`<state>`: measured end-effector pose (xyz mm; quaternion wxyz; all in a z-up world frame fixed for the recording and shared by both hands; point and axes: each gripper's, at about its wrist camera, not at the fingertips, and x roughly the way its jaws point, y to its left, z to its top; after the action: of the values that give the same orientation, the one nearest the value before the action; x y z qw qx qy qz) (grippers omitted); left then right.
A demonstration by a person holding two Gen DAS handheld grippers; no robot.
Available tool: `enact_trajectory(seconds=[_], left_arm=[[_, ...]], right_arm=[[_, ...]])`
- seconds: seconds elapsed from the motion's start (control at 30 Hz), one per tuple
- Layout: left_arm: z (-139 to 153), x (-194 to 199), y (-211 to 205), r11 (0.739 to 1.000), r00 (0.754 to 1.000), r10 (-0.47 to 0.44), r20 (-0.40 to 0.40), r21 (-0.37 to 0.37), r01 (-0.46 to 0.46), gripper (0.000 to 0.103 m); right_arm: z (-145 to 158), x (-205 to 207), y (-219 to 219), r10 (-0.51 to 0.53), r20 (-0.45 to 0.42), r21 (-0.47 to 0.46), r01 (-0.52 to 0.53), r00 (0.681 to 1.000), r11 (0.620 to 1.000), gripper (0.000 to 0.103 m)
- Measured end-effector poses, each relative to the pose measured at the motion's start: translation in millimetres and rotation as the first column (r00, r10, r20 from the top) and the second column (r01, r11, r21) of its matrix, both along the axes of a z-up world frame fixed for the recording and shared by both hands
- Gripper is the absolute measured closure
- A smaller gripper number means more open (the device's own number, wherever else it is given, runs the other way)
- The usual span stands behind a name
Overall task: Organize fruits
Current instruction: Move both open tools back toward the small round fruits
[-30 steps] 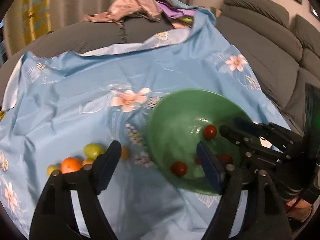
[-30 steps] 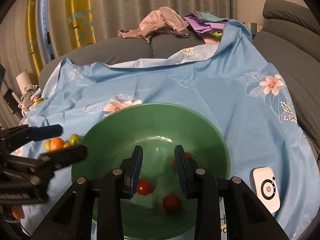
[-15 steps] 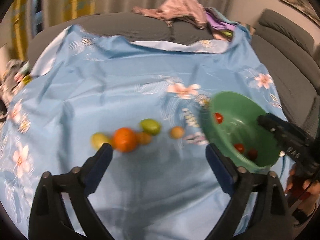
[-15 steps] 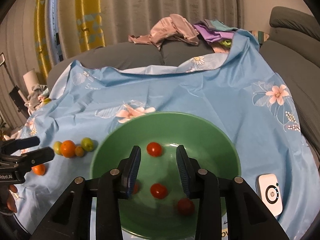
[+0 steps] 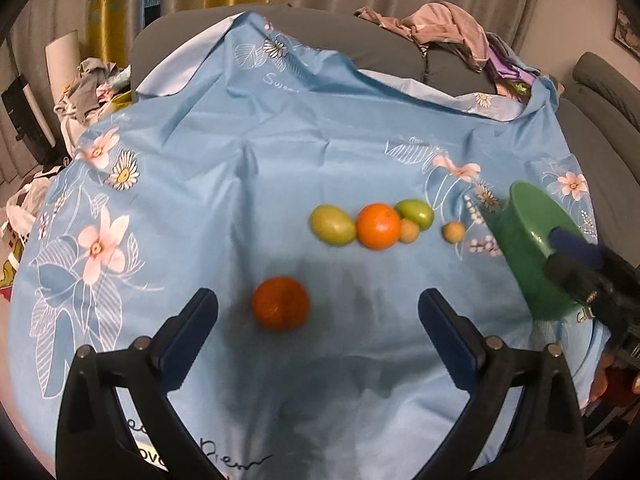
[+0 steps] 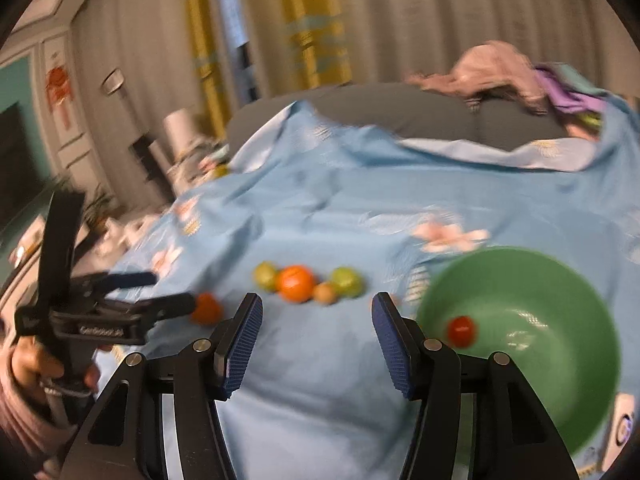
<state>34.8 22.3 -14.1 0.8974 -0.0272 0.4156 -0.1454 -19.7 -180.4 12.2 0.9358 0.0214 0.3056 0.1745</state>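
A lone orange (image 5: 281, 308) lies on the blue flowered cloth (image 5: 240, 168), just ahead of my open, empty left gripper (image 5: 318, 316). Behind it is a row: a yellow-green fruit (image 5: 333, 224), an orange (image 5: 378, 226), a green fruit (image 5: 415, 211) and two small tan fruits (image 5: 453, 232). The green bowl (image 5: 528, 248) stands at the right. In the right wrist view my right gripper (image 6: 316, 334) is open and empty, left of the bowl (image 6: 560, 380), which holds a red tomato (image 6: 461, 330). The fruit row (image 6: 296, 283) lies beyond it. The left gripper (image 6: 160, 292) reaches toward the lone orange (image 6: 206, 309).
A pile of clothes (image 5: 448, 28) lies on the grey sofa behind the cloth. More clutter (image 5: 88, 84) sits at the far left edge. A white device (image 6: 624, 428) lies right of the bowl. Curtains hang behind.
My left gripper has swung left from the bowl to the loose fruit and opened wider. My right gripper has moved left off the bowl and opened wider.
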Motion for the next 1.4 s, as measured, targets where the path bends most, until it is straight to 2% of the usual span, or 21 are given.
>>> enact_trajectory(seconds=[0.13,0.27,0.47,0.63,0.83,1.0,1.07,1.17,1.27,1.4], left_arm=[[-5,-4,5,0.999,1.0,-0.026,-0.001,-0.022,0.026,0.002],[-11,-6,4,0.996,0.998,-0.066,-0.013,-0.061,0.065,0.002],[-15,-1,-10,0.986,0.991,-0.13,-0.031,-0.112,0.125,0.003],[-11,8,-27,0.977,0.984,-0.179,-0.01,-0.119,0.177,0.003],[-17,26,-48,0.967,0.973,-0.231,-0.025,-0.119,0.227,0.004],[-22,39,-70,0.957,0.961,-0.274,-0.032,-0.108,0.269,0.007],[-24,46,-79,0.953,0.956,-0.29,-0.041,-0.106,0.285,0.013],[-29,57,-93,0.944,0.947,-0.316,-0.062,-0.119,0.308,0.018],[-36,66,-103,0.946,0.945,-0.316,-0.081,-0.098,0.308,0.019],[-35,74,-110,0.944,0.944,-0.325,-0.061,-0.07,0.321,0.019]], right_arm=[[-21,7,20,0.035,-0.074,-0.034,-0.037,0.997,0.999,0.046],[-38,11,19,0.035,-0.13,-0.019,-0.038,0.991,0.999,0.046],[-52,20,10,-0.019,-0.178,-0.016,0.016,0.984,1.0,0.046],[-61,31,9,-0.023,-0.202,-0.021,0.019,0.979,1.0,0.046],[-68,39,8,-0.046,-0.207,-0.054,0.036,0.977,0.998,0.046],[-69,48,-10,-0.115,-0.21,-0.044,0.108,0.971,0.993,0.046],[-70,51,-14,-0.139,-0.205,-0.056,0.13,0.969,0.99,0.046],[-70,54,-13,-0.14,-0.19,-0.079,0.127,0.972,0.989,0.046],[-71,53,-11,-0.137,-0.176,-0.104,0.12,0.975,0.987,0.046],[-71,52,-14,-0.123,-0.171,-0.077,0.111,0.978,0.991,0.046]])
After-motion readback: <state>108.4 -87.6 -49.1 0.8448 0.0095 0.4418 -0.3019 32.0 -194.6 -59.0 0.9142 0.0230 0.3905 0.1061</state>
